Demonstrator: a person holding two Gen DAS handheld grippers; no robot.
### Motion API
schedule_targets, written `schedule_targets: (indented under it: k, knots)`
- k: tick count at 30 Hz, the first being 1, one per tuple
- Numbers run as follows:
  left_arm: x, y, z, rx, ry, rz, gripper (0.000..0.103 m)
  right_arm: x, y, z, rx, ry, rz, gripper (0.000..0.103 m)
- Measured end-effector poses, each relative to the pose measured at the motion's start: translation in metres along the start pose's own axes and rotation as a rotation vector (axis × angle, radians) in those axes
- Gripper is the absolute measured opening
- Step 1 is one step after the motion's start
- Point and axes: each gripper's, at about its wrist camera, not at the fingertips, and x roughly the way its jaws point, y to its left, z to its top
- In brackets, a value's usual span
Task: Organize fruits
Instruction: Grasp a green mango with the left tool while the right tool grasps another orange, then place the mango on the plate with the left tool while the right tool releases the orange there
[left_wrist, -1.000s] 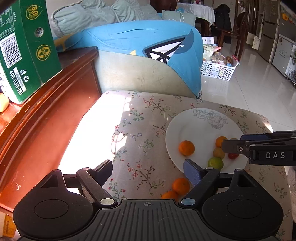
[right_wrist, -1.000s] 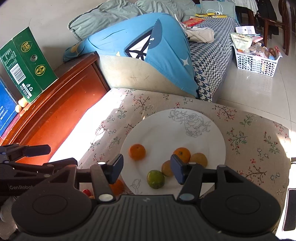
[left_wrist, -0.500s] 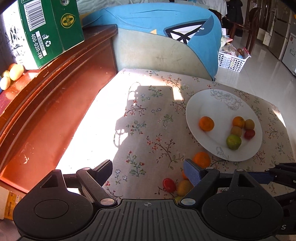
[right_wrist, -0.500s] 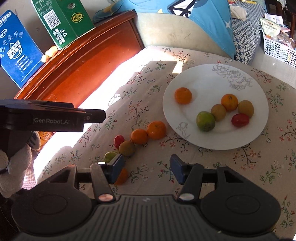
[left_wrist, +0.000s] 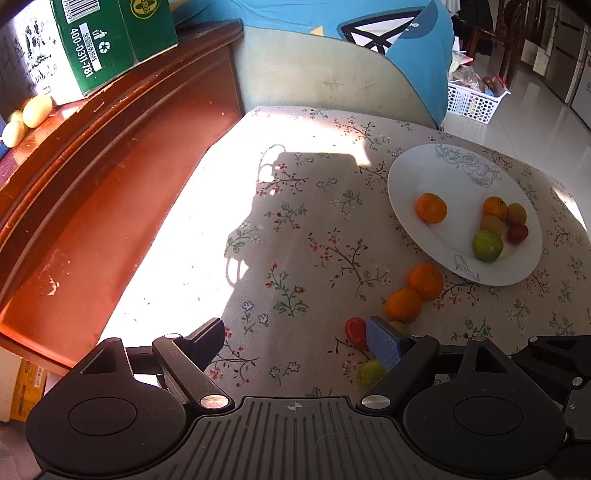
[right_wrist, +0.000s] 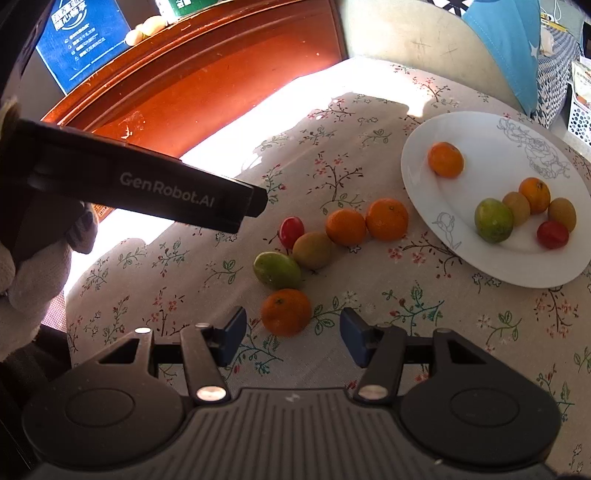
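Left view, gripper: my left gripper (left_wrist: 293, 341) has its jaws wide, nothing between them, only tablecloth (left_wrist: 303, 236) ahead.
Left view, plate: the plate (left_wrist: 443, 170) sits far right with six fruits on it: two oranges, two brownish ones, a green one (left_wrist: 487, 245) and a red one.
Left view, loose fruit: two oranges (left_wrist: 424, 280) lie just off the plate's near rim; a red one (left_wrist: 355, 331) and others are partly hidden behind my right finger (left_wrist: 384, 347).
Right view, gripper: my right gripper (right_wrist: 291, 334) stands half open, empty, pads either side of the near orange (right_wrist: 286, 312) but not touching it.
Right view, loose fruit: six remain on the cloth in a curved row running toward the plate (right_wrist: 436, 184).
Progress: I judge it about half done; six plated, six left.
Next: close on the near orange, I think.
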Motion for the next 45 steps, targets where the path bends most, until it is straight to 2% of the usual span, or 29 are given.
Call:
schedule_targets:
  k: [3,7,8,12,21,24,30,34,39,43,45]
  knots:
    - [0.002,0.002,-0.002,-0.006,0.008,-0.005,0.085,0.006,0.005,-0.002,-0.031,-0.006,-0.019,0.052]
    - [0.004,0.002,-0.005,-0.012,0.022,-0.011,0.085,0.006,0.008,-0.003,-0.074,-0.02,-0.028,0.033]
    - [0.005,0.001,-0.006,-0.012,0.026,-0.013,0.085,0.005,0.007,-0.003,-0.072,-0.019,-0.022,0.031]
    - [0.008,-0.004,-0.009,0.004,0.038,-0.025,0.085,-0.002,-0.004,-0.004,-0.055,-0.006,-0.019,0.031]
    - [0.019,-0.027,-0.021,0.057,0.086,-0.095,0.085,-0.017,-0.05,-0.005,0.079,-0.02,-0.17,0.031]
    - [0.024,-0.034,-0.026,0.069,0.095,-0.099,0.085,-0.02,-0.06,-0.005,0.132,-0.024,-0.174,0.031]
    - [0.031,-0.038,-0.031,0.054,0.108,-0.1,0.082,-0.019,-0.059,-0.005,0.135,-0.022,-0.174,0.031]
    - [0.032,-0.038,-0.033,0.043,0.103,-0.108,0.076,-0.019,-0.059,-0.005,0.134,-0.023,-0.175,0.031]
    - [0.031,-0.039,-0.032,0.038,0.085,-0.118,0.062,-0.018,-0.057,-0.005,0.122,-0.022,-0.178,0.031]
    - [0.028,-0.039,-0.031,0.039,0.064,-0.144,0.034,-0.018,-0.058,-0.005,0.127,-0.025,-0.177,0.031]
    - [0.027,-0.039,-0.031,0.038,0.062,-0.147,0.033,-0.018,-0.058,-0.005,0.127,-0.025,-0.177,0.031]
